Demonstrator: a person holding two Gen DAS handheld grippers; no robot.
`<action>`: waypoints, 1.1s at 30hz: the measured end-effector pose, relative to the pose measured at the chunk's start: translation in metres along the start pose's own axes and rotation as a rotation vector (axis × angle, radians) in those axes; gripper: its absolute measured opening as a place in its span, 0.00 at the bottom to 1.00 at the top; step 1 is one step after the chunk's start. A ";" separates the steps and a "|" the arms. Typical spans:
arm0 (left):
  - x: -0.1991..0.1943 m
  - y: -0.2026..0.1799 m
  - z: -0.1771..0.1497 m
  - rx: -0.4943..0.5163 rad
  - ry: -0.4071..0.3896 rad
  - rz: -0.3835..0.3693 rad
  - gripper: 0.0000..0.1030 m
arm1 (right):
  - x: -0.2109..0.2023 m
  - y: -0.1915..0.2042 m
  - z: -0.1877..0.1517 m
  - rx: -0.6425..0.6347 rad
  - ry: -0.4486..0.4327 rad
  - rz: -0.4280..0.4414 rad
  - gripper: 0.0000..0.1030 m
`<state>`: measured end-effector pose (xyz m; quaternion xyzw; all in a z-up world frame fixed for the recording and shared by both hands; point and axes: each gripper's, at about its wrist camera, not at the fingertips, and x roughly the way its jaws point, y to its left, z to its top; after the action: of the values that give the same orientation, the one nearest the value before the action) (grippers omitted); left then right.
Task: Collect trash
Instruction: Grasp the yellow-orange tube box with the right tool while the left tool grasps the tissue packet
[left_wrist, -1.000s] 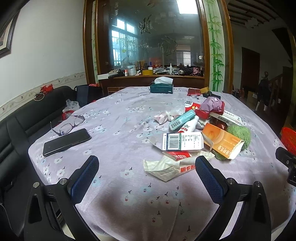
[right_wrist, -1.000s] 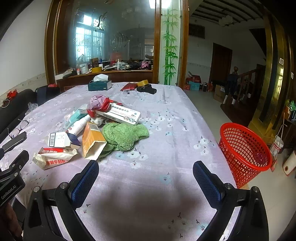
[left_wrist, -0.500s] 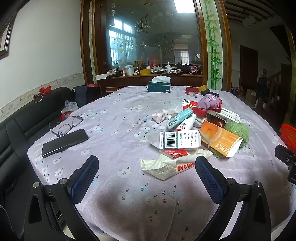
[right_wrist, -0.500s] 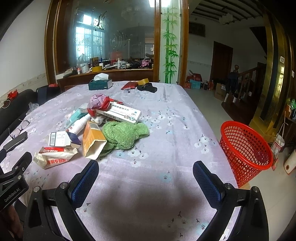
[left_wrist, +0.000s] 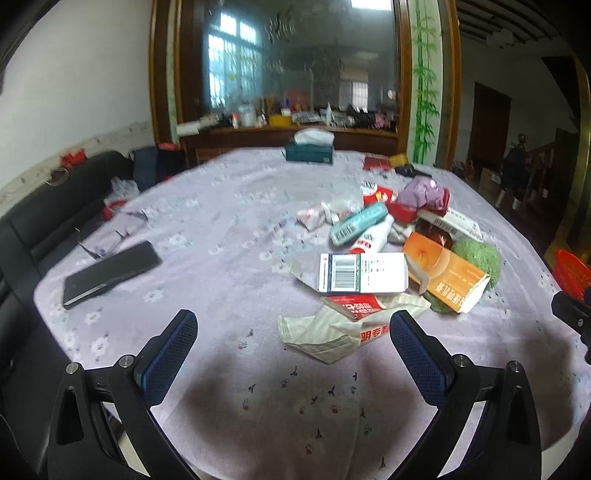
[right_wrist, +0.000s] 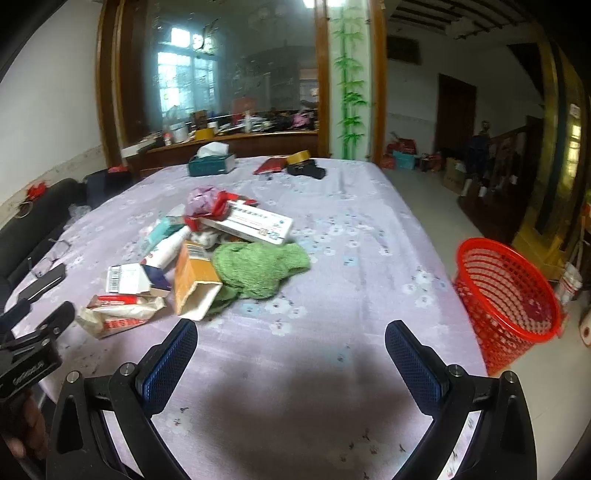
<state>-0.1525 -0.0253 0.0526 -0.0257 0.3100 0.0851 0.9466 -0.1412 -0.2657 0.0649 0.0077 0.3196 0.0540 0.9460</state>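
Across the flowered table (left_wrist: 207, 221) a trash pile (left_wrist: 391, 258) is lying while you are holding the left gripper (left_wrist: 293, 343) and right gripper (right_wrist: 290, 349) wide open, gripping nothing.

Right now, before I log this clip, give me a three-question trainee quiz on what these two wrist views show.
1. True or false: the left gripper is shut on the crumpled white wrapper.
2. Where does the red basket stand? A) on the table B) on the floor beside the table C) on the sofa
3. Fill in: the black phone lies on the ____ tablecloth.

Key: 1 false, both grippers are open and empty, the right gripper too. 2 B. 3 purple.
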 end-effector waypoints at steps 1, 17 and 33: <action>0.006 0.001 0.003 0.004 0.019 -0.025 1.00 | 0.003 -0.001 0.003 0.002 0.015 0.028 0.99; 0.051 0.010 0.004 -0.036 0.179 -0.215 0.94 | 0.073 0.019 0.016 0.114 0.278 0.435 0.60; 0.078 -0.009 0.006 0.016 0.234 -0.315 0.78 | 0.128 0.050 0.033 0.130 0.328 0.425 0.25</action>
<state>-0.0855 -0.0224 0.0112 -0.0763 0.4109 -0.0699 0.9058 -0.0253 -0.2018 0.0163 0.1265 0.4623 0.2310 0.8467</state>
